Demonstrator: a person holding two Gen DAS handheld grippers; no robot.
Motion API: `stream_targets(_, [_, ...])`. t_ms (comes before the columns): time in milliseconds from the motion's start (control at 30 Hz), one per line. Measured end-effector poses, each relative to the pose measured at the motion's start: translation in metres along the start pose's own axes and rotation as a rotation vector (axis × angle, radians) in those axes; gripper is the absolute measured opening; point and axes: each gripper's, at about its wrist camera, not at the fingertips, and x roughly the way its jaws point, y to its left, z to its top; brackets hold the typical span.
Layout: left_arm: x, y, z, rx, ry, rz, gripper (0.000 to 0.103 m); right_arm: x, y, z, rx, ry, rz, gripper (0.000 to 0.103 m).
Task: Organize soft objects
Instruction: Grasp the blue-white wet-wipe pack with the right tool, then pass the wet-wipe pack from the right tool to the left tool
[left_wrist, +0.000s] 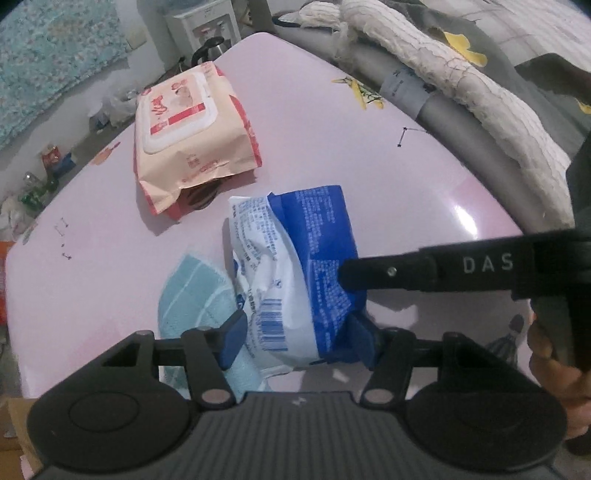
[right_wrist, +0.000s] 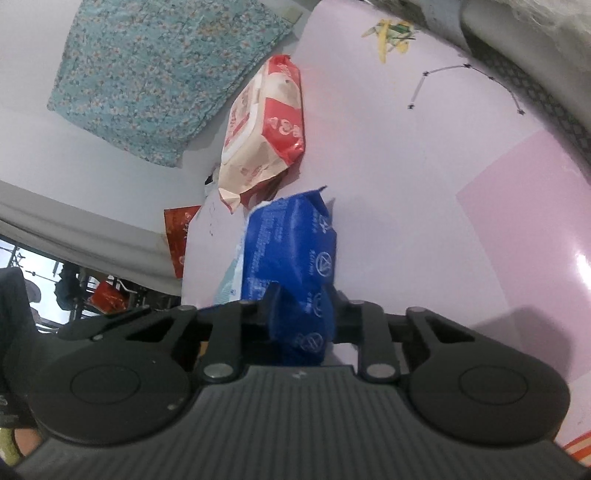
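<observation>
A blue and white tissue pack (left_wrist: 295, 273) lies on the pink table (left_wrist: 332, 122), partly over a folded teal towel (left_wrist: 192, 295). My left gripper (left_wrist: 297, 338) points down on the pack's near end, and both pads touch its sides. From the right, one finger (left_wrist: 388, 271) of my other gripper presses into the blue side. In the right wrist view, my right gripper (right_wrist: 306, 314) is pinched shut on the blue pack (right_wrist: 288, 251). A cream and red wet-wipes pack (left_wrist: 184, 129) (right_wrist: 266, 122) lies farther back, apart from the others.
A grey padded rail (left_wrist: 461, 122) with a white knitted blanket (left_wrist: 461, 74) borders the table's right side. A kettle (left_wrist: 208, 48) and a white dispenser stand beyond the far edge. Floor clutter (left_wrist: 40, 177) lies to the left. A hand (left_wrist: 554, 354) holds the right gripper.
</observation>
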Motion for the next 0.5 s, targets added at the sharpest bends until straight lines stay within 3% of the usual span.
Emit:
stream_targets(167, [-0.003, -0.006, 0.004, -0.041, 0.007, -0.098, 0.062, -0.007, -0.007, -0.002, 0.011, 0.006, -0.002, 0.019])
stream_targets(300, [-0.009, -0.020, -0.004, 0.012, 0.023, -0.184, 0.065, -0.026, -0.016, -0.004, 0.021, -0.005, -0.012, 0.019])
stream_targets(500, [-0.006, -0.021, -0.002, -0.001, 0.021, -0.188, 0.085, -0.039, -0.030, -0.002, 0.057, -0.001, 0.005, 0.023])
